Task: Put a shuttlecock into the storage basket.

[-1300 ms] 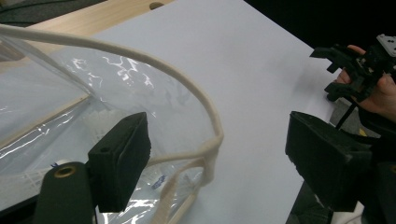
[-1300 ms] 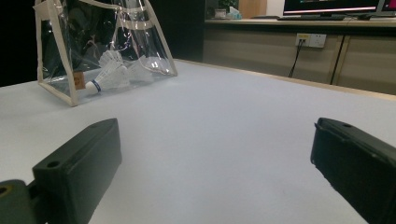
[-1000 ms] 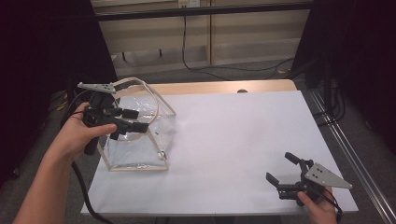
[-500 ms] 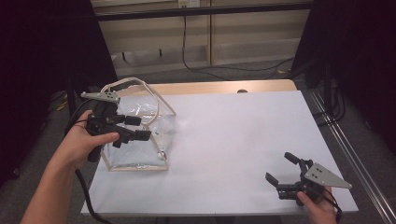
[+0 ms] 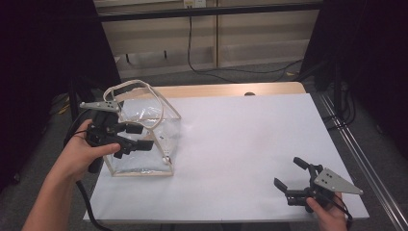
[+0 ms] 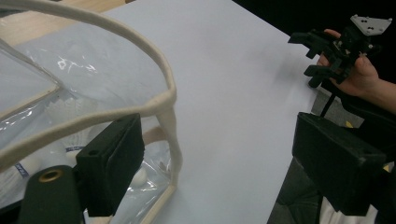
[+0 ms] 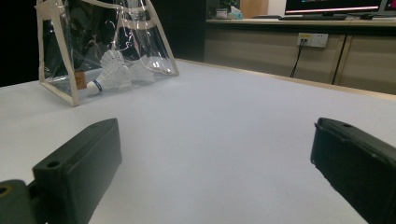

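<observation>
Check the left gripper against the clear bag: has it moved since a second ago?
Yes. The left gripper has slid down the picture along the clear bag, from near its handle toward its front edge. Its jaws stand open.

Left tool (image 5: pixel 137 137) gapes wide at table's left; right tool (image 5: pixel 291 178) rests spread near the right.

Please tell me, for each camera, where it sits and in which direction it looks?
High view: above the table, looking down; both forearms and claws.
Left gripper view: on the left claw, at the clear bag; own jaws open.
Right gripper view: on the right claw, low across the table; own jaws open.
Shared: bag, shuttlecocks.
</observation>
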Available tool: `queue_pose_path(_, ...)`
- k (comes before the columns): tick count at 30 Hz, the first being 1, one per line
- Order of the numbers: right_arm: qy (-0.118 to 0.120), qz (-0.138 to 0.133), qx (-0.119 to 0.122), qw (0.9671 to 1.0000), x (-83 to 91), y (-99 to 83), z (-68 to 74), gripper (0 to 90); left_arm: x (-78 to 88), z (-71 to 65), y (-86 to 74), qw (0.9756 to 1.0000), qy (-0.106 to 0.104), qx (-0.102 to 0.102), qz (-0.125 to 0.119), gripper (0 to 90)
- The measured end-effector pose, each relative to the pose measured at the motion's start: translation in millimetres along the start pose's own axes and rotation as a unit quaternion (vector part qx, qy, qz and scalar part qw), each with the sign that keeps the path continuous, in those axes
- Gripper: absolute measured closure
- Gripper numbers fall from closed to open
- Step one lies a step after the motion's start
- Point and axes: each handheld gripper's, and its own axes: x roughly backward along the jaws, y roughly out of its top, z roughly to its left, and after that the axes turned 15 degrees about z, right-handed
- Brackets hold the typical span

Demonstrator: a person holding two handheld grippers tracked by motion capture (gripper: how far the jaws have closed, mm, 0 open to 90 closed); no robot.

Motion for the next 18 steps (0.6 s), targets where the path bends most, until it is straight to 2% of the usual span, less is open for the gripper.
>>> queue_pose_path(12, 0.001, -0.001, 0.001, 1.0000, -0.2, 0.2, 0.4, 1.7, -16.6, -0.3, -16.9, 1.0000, 0.001, -0.002, -0.004, 15.0)
queue_pose_path(18, 0.001, 0.000, 0.002, 1.0000, -0.1, 0.2, 0.3, 1.7, -24.0, 0.4, -23.8, 1.0000, 0.000, 0.003, -0.004, 14.5)
